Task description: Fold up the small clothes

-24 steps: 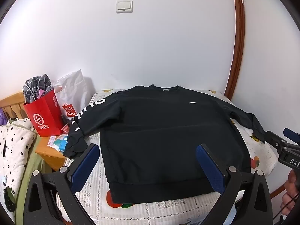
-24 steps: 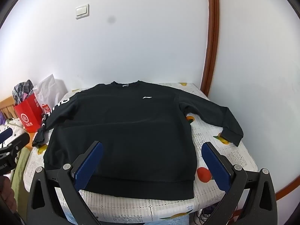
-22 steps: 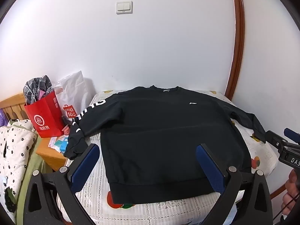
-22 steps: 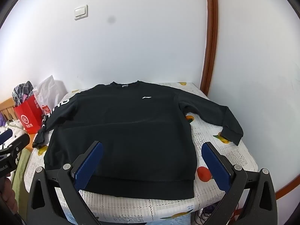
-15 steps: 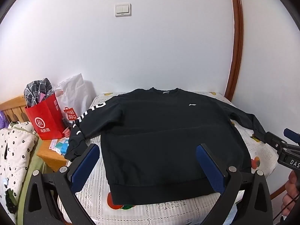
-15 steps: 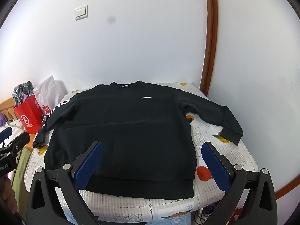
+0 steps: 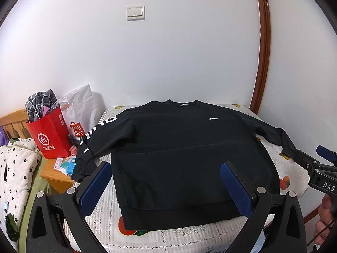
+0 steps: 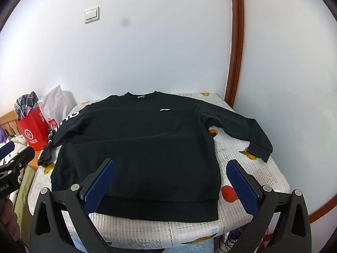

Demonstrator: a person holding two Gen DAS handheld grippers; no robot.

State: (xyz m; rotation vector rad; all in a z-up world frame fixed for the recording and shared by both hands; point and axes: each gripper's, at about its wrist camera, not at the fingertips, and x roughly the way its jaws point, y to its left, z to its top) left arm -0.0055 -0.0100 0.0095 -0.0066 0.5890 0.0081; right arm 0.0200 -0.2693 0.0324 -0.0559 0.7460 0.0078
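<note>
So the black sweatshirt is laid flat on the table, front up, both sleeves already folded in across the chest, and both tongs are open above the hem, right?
Not quite: the sleeves aren't folded in. On the black sweatshirt, both sleeves lie spread outward, the lettered sleeve toward the red bag, the plain sleeve toward the wall. The right wrist view shows both. The rest holds: left tongs and right tongs open.

The left claw [image 7: 166,186] fills the bottom of its own view, its two blue-padded fingers [image 7: 94,186] spread wide apart with nothing between them. The right claw [image 8: 171,184] sits the same way at the bottom of its view, blue pads parted and gripping nothing. Each claw shows at the other view's edge, a bare hand [image 7: 323,221] at its handle.
</note>
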